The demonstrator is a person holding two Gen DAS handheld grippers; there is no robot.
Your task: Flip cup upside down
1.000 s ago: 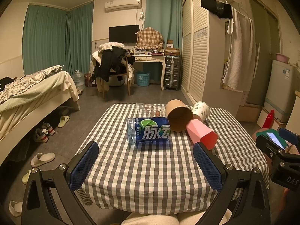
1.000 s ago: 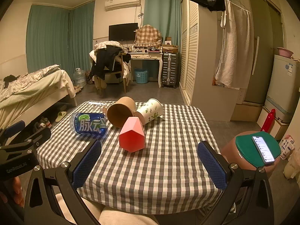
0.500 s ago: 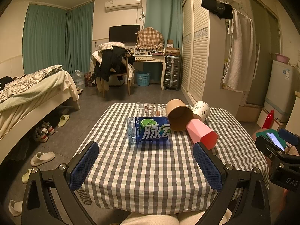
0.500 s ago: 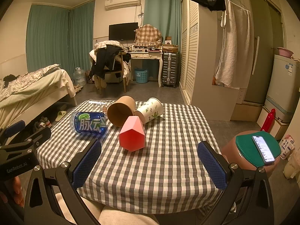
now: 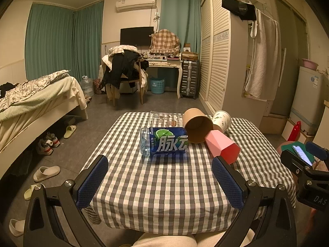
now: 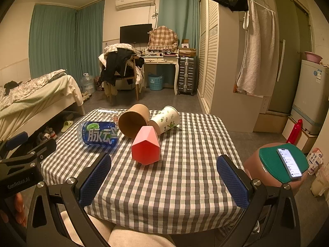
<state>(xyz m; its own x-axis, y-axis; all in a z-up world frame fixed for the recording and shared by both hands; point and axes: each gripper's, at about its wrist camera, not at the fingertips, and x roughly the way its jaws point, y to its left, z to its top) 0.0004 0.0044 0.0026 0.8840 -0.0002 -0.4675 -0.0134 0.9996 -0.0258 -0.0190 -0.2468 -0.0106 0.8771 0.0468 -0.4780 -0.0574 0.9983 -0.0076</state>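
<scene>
Several cups lie on their sides on the checkered table (image 5: 164, 187) (image 6: 185, 181): a pink faceted cup (image 5: 223, 148) (image 6: 146, 145), a brown paper cup (image 5: 197, 125) (image 6: 133, 123), a white leaf-print cup (image 5: 221, 121) (image 6: 165, 119) and a clear glass (image 5: 164, 118) (image 6: 107, 112). A cut blue bottle (image 5: 164, 142) (image 6: 98, 133) lies beside them. My left gripper (image 5: 160, 182) is open and empty over the table's near edge. My right gripper (image 6: 163, 180) is open and empty, short of the pink cup.
A stool with a green cushion and a phone (image 6: 289, 162) stands right of the table. A bed (image 5: 35, 100) is on the left, slippers (image 5: 46, 170) on the floor. A wardrobe (image 5: 222, 61) stands behind on the right.
</scene>
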